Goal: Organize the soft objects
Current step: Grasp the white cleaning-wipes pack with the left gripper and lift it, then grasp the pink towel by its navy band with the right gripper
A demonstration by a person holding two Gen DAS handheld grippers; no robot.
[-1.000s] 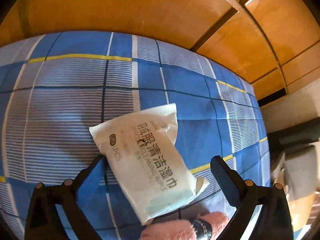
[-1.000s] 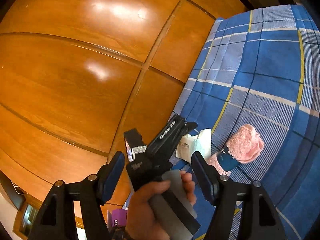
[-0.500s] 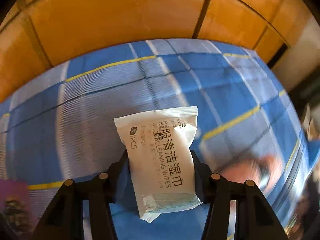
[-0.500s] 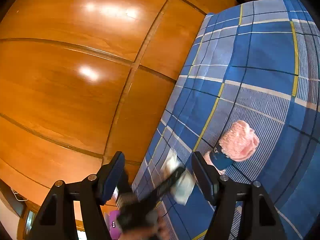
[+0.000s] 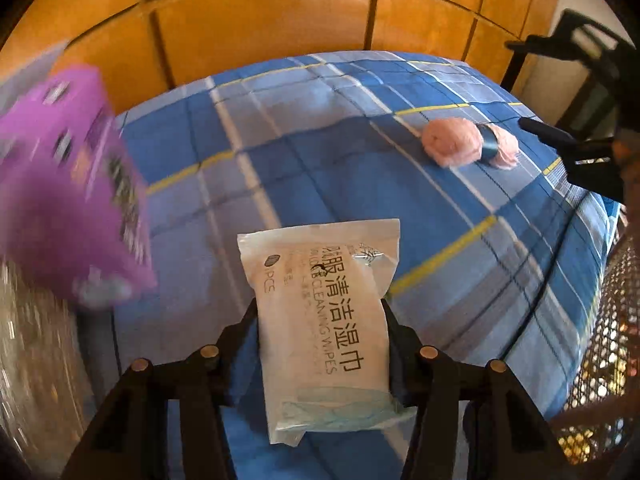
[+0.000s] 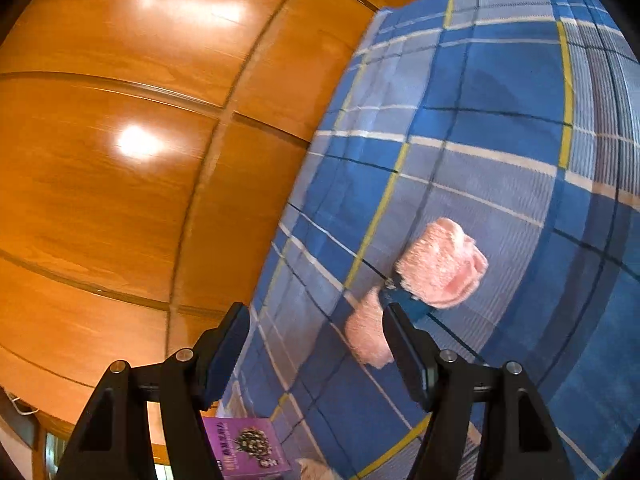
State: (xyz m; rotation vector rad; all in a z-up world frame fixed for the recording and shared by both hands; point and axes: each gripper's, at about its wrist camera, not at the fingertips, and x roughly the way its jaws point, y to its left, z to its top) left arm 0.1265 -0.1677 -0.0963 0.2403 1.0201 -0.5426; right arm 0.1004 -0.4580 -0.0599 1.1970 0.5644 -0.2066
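Observation:
A white pack of cleaning wipes point(image 5: 324, 320) with dark print sits between the fingers of my left gripper point(image 5: 320, 308). Its jaws are closing and the pads press on the pack's two long sides, holding it above the blue plaid bed cover point(image 5: 320, 140). A pink rolled towel point(image 5: 456, 142) with a dark blue band lies farther back on the cover. The right wrist view shows that same towel point(image 6: 440, 264) just beyond the right finger of my right gripper point(image 6: 316, 316). That gripper stands open with nothing between its fingers.
A purple box point(image 5: 68, 200), blurred, is close on the left, also low in the right wrist view as the purple box point(image 6: 248, 448). Glossy wooden panels point(image 5: 260, 20) rise behind the bed. A dark mesh basket point(image 5: 608, 340) stands at the right edge.
My left gripper shut on the wipes pack, picked it up and swung it away from the pink towel toward the purple box. The left hand has left the right wrist view.

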